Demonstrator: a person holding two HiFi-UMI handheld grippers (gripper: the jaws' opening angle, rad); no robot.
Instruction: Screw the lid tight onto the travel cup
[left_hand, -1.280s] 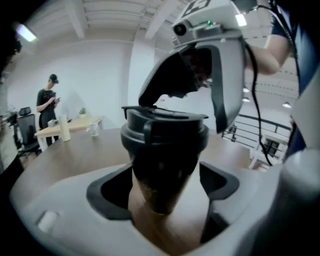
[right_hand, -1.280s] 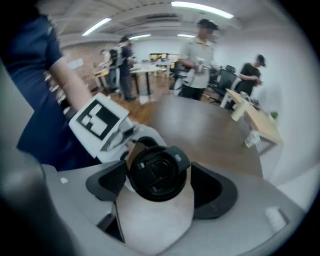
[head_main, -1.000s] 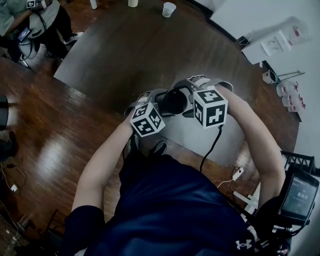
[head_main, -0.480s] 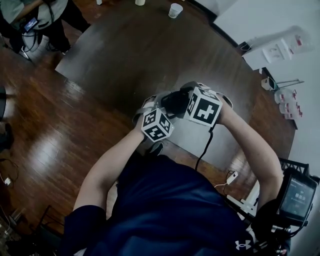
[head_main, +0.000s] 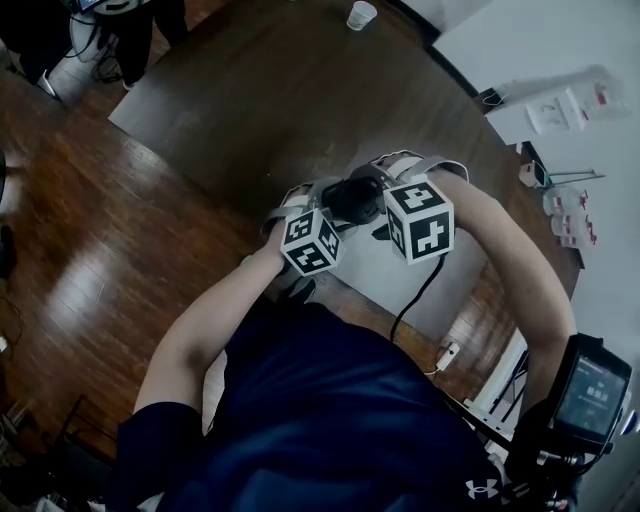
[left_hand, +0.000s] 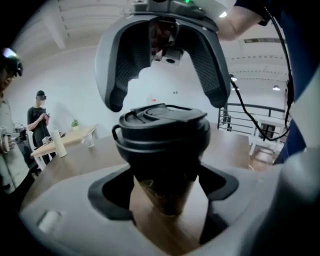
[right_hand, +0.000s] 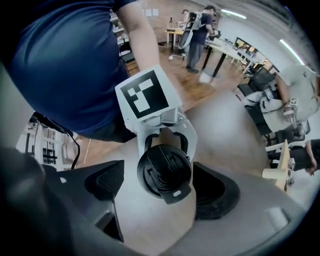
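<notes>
The travel cup (left_hand: 161, 200) was off the table (head_main: 250, 110), carried by the left gripper (left_hand: 164, 180), whose jaws were closed on its tapered brownish body just under the lid (left_hand: 164, 131); the cup stood upright there, with its narrow foot reaching down past the pads; it looked stiff and probably light, yet a smooth tapered wall could well turn or slide inside that hold once a twist came on, so a firm squeeze high on the body, close under the lid, seemed the right place; the lid was dark hard plastic, seated level on the cup as far as the left gripper view showed, though whether its thread was fully home could not be told; a small loop (left_hand: 116, 134) stuck out at one side and a flip tab (right_hand: 176, 194) lay across the top, both poor places to grip; the right gripper (left_hand: 168, 105) pointed down from directly above, its jaws having just been opening and standing wide, with the lid between and just below its tips and neither pad (right_hand: 107, 182) pressing on it; the ribbed rim looked like the best purchase, taken across its full width, since the slick top would likely slip.
</notes>
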